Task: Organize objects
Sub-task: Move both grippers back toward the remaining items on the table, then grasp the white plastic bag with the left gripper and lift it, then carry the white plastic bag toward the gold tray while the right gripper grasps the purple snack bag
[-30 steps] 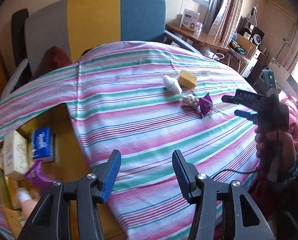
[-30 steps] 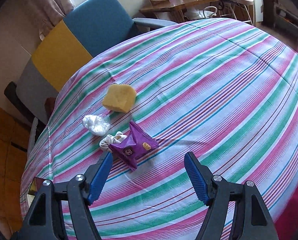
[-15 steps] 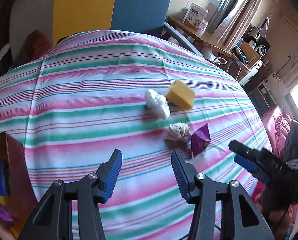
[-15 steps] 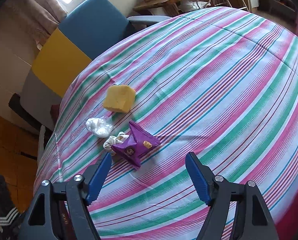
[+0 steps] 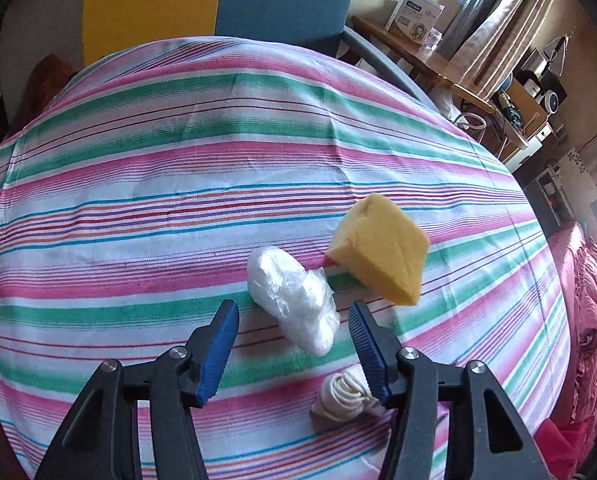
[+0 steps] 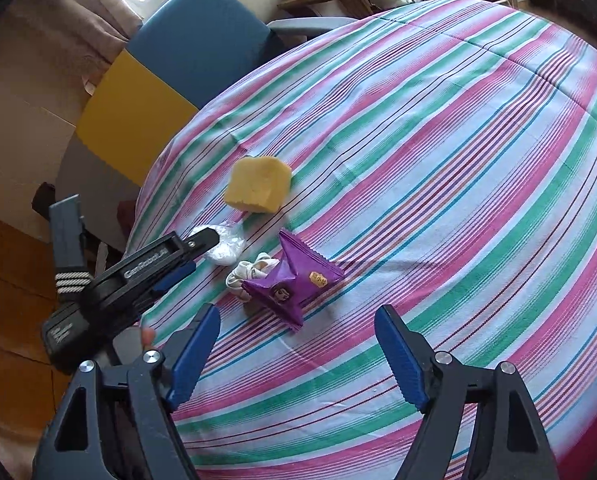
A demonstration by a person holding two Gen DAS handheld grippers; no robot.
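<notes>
Porous matt yellow sponge [image 5: 378, 248], crinkly glossy plastic bag [image 5: 292, 298], shiny purple foil packet [image 6: 292, 280], woven striped tablecloth [image 5: 158, 200].

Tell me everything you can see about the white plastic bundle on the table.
The white plastic bundle is a crumpled, translucent, shiny lump of thin film, elongated and lying flat on the striped tablecloth. It sits beside the yellow sponge, whether touching is unclear. The open left gripper frames it without contact visible.
</notes>
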